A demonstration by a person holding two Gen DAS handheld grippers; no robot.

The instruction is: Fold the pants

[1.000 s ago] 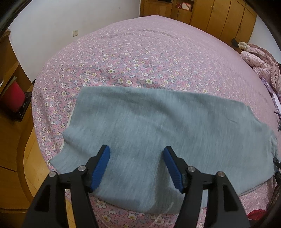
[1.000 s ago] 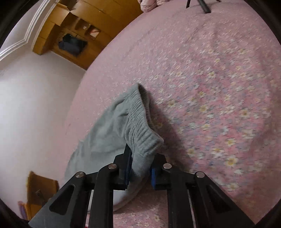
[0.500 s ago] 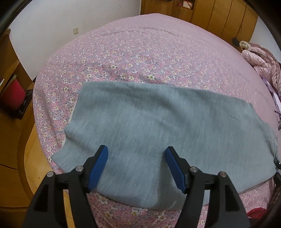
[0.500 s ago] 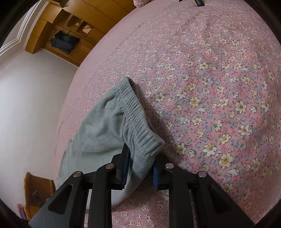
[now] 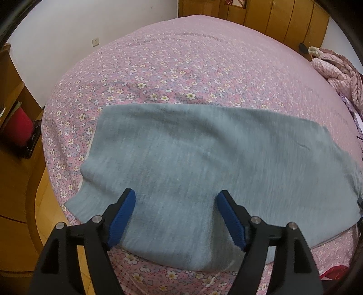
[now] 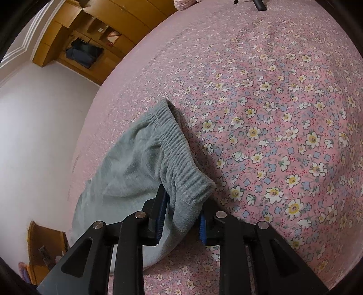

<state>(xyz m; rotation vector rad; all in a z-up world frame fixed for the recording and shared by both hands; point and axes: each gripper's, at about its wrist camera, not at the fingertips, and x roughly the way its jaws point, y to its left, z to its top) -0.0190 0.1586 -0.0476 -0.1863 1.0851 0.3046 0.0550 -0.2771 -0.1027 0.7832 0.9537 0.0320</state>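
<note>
Grey-blue knit pants (image 5: 204, 163) lie flat across the near part of a bed with a pink flowered sheet (image 5: 192, 68). My left gripper (image 5: 175, 199) is open and empty, its blue pads just above the near edge of the pants. My right gripper (image 6: 181, 204) is shut on the ribbed waistband (image 6: 179, 154) of the pants (image 6: 127, 172) and holds that end lifted off the sheet (image 6: 283, 113). The rest of the pants trails away to the left in the right wrist view.
The bed's left edge drops to a wooden floor (image 5: 20, 192) with a red object (image 5: 18, 127) on a low shelf. Wooden wardrobes (image 5: 272, 15) stand at the back. A pink quilt (image 5: 338, 70) is bunched at the far right.
My left gripper has pulled back slightly, staying open over the pants. My right gripper has moved with the waistband in it; the view has turned and the waistband has loosened a little between the pads.
</note>
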